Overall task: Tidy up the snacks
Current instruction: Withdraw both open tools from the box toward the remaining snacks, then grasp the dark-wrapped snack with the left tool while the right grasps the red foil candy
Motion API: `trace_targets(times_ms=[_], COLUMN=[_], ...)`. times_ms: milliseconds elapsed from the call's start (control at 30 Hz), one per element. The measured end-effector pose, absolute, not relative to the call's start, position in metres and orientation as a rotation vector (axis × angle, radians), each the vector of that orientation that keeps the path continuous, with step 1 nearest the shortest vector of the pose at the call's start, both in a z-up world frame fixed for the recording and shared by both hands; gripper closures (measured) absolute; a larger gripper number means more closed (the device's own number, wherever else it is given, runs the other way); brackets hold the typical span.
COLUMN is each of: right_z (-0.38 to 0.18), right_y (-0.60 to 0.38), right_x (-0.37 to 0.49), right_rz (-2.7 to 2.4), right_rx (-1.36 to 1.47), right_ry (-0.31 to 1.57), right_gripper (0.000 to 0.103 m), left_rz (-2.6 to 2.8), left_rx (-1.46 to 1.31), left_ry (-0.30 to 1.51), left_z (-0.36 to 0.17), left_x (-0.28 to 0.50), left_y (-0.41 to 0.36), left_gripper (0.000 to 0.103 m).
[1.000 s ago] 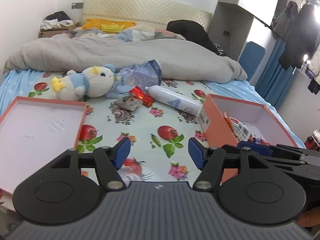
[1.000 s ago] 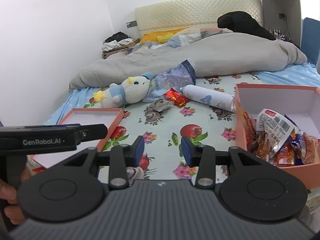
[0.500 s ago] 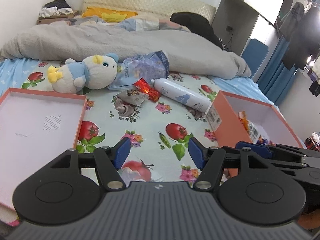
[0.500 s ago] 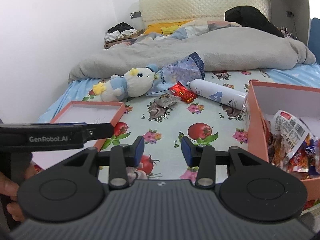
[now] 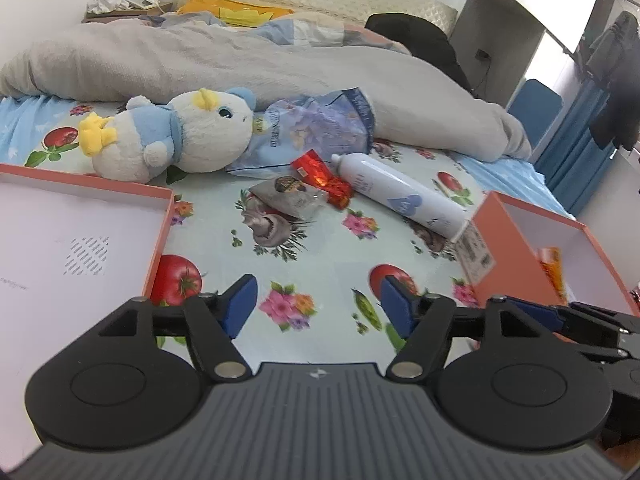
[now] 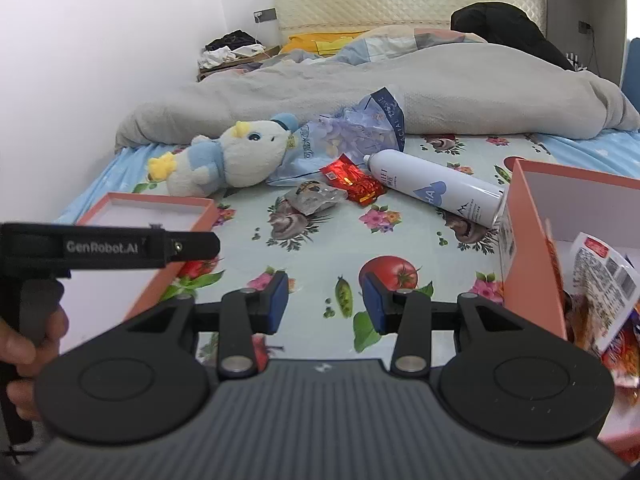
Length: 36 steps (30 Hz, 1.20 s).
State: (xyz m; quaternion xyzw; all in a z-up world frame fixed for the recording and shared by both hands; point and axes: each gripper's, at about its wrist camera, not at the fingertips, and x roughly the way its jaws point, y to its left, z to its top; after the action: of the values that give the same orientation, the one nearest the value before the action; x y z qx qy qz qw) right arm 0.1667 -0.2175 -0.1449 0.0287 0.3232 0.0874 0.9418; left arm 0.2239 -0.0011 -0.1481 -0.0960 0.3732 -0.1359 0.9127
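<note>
On the printed bedsheet lie a red snack packet [image 5: 320, 178] [image 6: 352, 183] and a grey foil snack packet [image 5: 290, 196] [image 6: 318, 197], side by side. A large pale blue snack bag [image 5: 308, 132] [image 6: 352, 128] rests behind them against the blanket. An orange box [image 5: 516, 248] [image 6: 532, 240] at the right holds several snack packets [image 6: 600, 276]. My left gripper [image 5: 318, 306] hovers short of the packets, its jaws opening with nothing between them. My right gripper [image 6: 325, 302] is open and empty too, beside the box.
A white spray can [image 5: 400, 196] [image 6: 436, 192] lies next to the red packet. A plush duck [image 5: 176, 136] [image 6: 228, 160] lies at the left. The orange box lid [image 5: 80, 236] [image 6: 160, 216] sits front left. A grey blanket [image 5: 224, 64] covers the far bed.
Both grippers have moved forward and lower toward the loose packets, which look larger and nearer. The left jaws stand slightly wider.
</note>
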Motion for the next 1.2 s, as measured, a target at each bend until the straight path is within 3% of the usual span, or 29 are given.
trace_targets(times_ms=[67, 133, 167, 300, 1200], right_z=[-0.154, -0.162, -0.166, -0.176, -0.239], right_y=[-0.219, -0.221, -0.221, -0.221, -0.223], right_x=[0.175, 0.183, 0.188, 0.207, 0.378], right_rz=[0.17, 0.169, 0.167, 0.163, 0.087], right_rx=[0.054, 0.059, 0.058, 0.044, 0.021], right_ry=[0.66, 0.656, 0.654, 0.648, 0.683], right_gripper=[0.056, 0.041, 0.039, 0.039, 0.04], left_rz=[-0.267, -0.258, -0.255, -0.237, -0.19], left_rx=[-0.21, -0.225, -0.231, -0.244, -0.613], left_ry=[0.777, 0.794, 0.801, 0.826, 0.967], left_z=[-0.158, -0.168, -0.173, -0.189, -0.259], left_x=[0.235, 0.245, 0.252, 0.272, 0.454], left_y=[0.001, 0.004, 0.004, 0.005, 0.004], left_gripper=[0.029, 0.029, 0.029, 0.024, 0.02])
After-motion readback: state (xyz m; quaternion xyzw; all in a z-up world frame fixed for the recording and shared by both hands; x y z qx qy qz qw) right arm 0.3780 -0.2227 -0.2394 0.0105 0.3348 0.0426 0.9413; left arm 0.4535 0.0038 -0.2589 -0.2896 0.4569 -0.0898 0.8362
